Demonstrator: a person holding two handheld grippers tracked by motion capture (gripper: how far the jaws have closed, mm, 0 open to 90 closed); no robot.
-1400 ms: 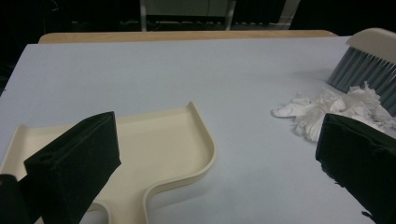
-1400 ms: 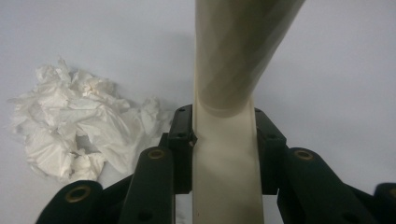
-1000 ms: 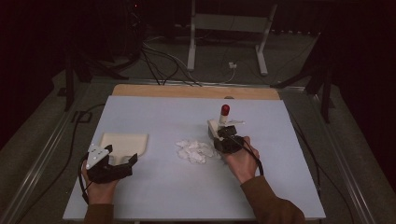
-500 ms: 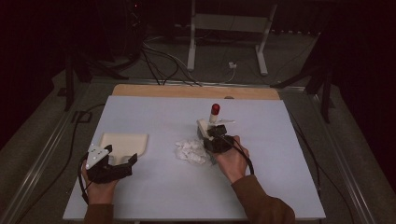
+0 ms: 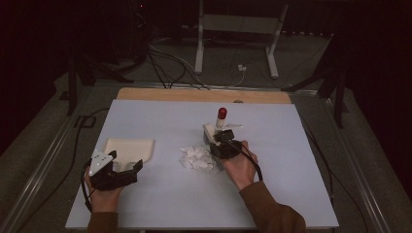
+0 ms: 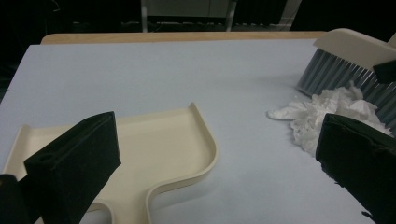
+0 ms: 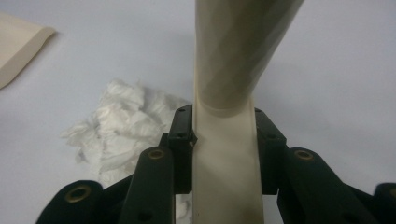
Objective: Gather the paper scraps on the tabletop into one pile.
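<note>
A cream dustpan (image 5: pixel 128 148) lies flat at the table's left. My left gripper (image 5: pixel 125 162) hovers open just behind it, and in the left gripper view the dustpan (image 6: pixel 159 149) lies between and under the spread jaws of that gripper (image 6: pixel 217 123). A pile of crumpled white paper (image 5: pixel 197 158) sits mid-table. My right gripper (image 5: pixel 221 141) is shut on the cream handle of a brush (image 5: pixel 221 121) with a red tip, standing just right of the paper. The right gripper view shows the handle (image 7: pixel 229 93) clamped in the gripper (image 7: pixel 224 135). The grey bristles (image 6: pixel 336 70) touch the paper (image 6: pixel 322 112).
The pale blue table top (image 5: pixel 160 116) has a wooden strip (image 5: pixel 194 94) along its far edge. Cables and a metal stand (image 5: pixel 238 29) sit on the dark floor beyond. Open surface lies in front of the paper and to the right of the brush.
My right gripper has carried the brush a little to the left, up against the paper pile. The left gripper and dustpan have stayed put.
</note>
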